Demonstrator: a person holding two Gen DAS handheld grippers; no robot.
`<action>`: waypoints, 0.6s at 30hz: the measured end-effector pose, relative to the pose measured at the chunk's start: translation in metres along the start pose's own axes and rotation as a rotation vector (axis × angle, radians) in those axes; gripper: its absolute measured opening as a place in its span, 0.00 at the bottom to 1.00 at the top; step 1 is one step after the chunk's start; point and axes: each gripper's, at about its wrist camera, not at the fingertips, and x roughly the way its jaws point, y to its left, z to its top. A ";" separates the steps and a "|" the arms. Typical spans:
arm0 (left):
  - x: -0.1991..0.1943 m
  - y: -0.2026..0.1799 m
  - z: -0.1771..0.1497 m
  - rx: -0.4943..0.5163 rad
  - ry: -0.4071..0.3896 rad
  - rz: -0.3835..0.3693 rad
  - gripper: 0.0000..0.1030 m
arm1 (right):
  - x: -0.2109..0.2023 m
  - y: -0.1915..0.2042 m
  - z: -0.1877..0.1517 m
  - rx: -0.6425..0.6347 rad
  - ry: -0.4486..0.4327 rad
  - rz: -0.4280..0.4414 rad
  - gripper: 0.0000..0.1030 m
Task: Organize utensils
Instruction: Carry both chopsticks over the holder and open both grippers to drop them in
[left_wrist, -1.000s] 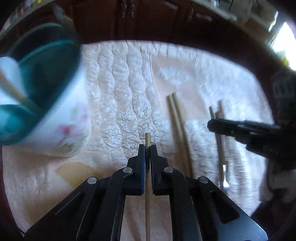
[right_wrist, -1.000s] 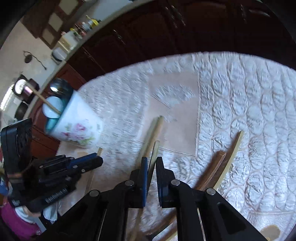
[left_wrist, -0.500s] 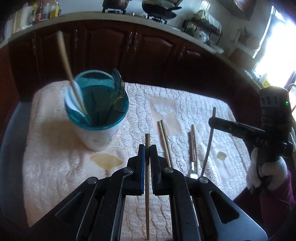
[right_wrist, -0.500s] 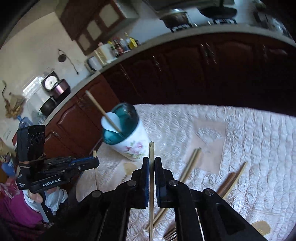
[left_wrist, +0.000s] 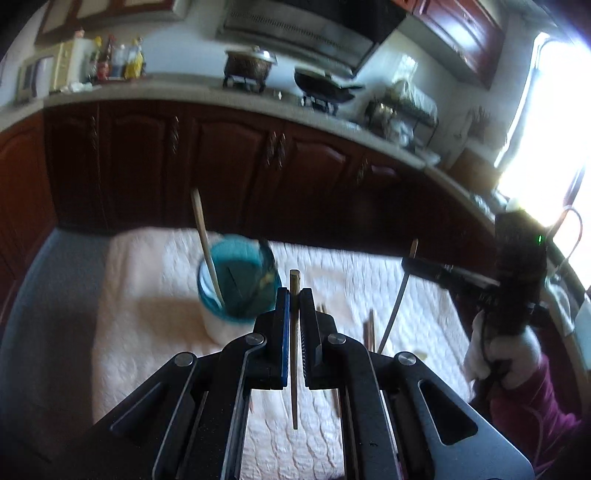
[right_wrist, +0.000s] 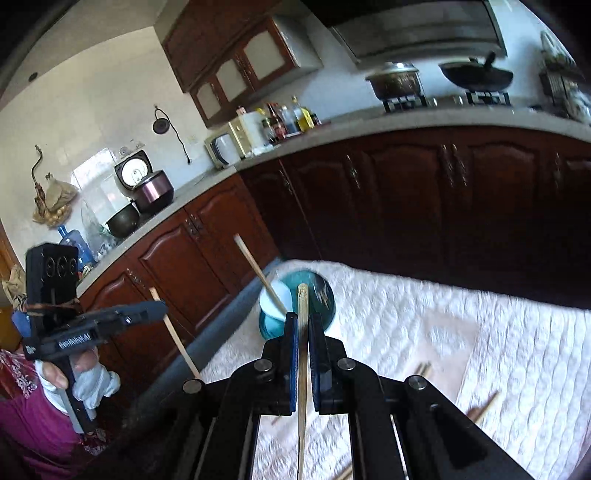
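The left gripper (left_wrist: 294, 295) pinches a slim wooden chopstick (left_wrist: 294, 350); the right gripper (right_wrist: 303, 321) pinches a pale bamboo chopstick (right_wrist: 302, 369). Both hang above the quilted white tablecloth (left_wrist: 155, 332). Lower each tip-first, upright, into the teal-rimmed floral cup (left_wrist: 232, 291) near the cloth's far-left corner, one at a time.

Daylight blows out window (left_wrist: 546, 122) at right, cabinets (right_wrist: 424, 192) dim, motion blur, fisheye edges warped.

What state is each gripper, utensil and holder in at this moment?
Left gripper: jaws shut on a chopstick, lifted off the table.
Right gripper: jaws shut on another chopstick, also lifted.
Utensil cup: upright on the quilted cloth, holding utensils, one stick leaning out.
Loose chopsticks: lying flat on the cloth.
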 end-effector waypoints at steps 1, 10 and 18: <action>-0.003 0.001 0.007 0.001 -0.014 0.009 0.04 | 0.001 0.002 0.005 -0.004 -0.008 0.000 0.05; 0.001 0.003 0.071 0.054 -0.155 0.149 0.04 | 0.035 0.023 0.060 -0.050 -0.064 -0.032 0.05; 0.038 0.014 0.099 0.077 -0.219 0.250 0.04 | 0.073 0.039 0.097 -0.112 -0.121 -0.080 0.05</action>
